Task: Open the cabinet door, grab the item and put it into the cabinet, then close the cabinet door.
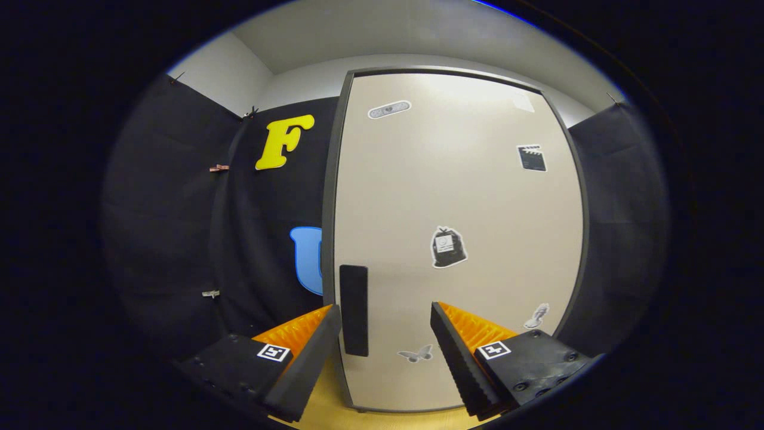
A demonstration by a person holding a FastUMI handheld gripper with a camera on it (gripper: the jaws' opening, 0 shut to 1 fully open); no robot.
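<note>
— Gripper point(386, 313)?
— Fingers spread apart, holding nothing, just short of the cabinet door point(471, 203).
— Door?
— Shut, upright, taller than wide; its dark handle point(354, 310) runs vertically between the fingers, near the left one. Stickers point(448, 247) carry no readable writing.

You face black cloth walls point(179, 209) under a pale ceiling point(382, 36), with a yellowish wooden floor point(325, 400) below.

We saw a beige cabinet door point(459, 197) with a dark grey frame, black handle point(354, 309) and black-and-white stickers point(447, 247).
</note>
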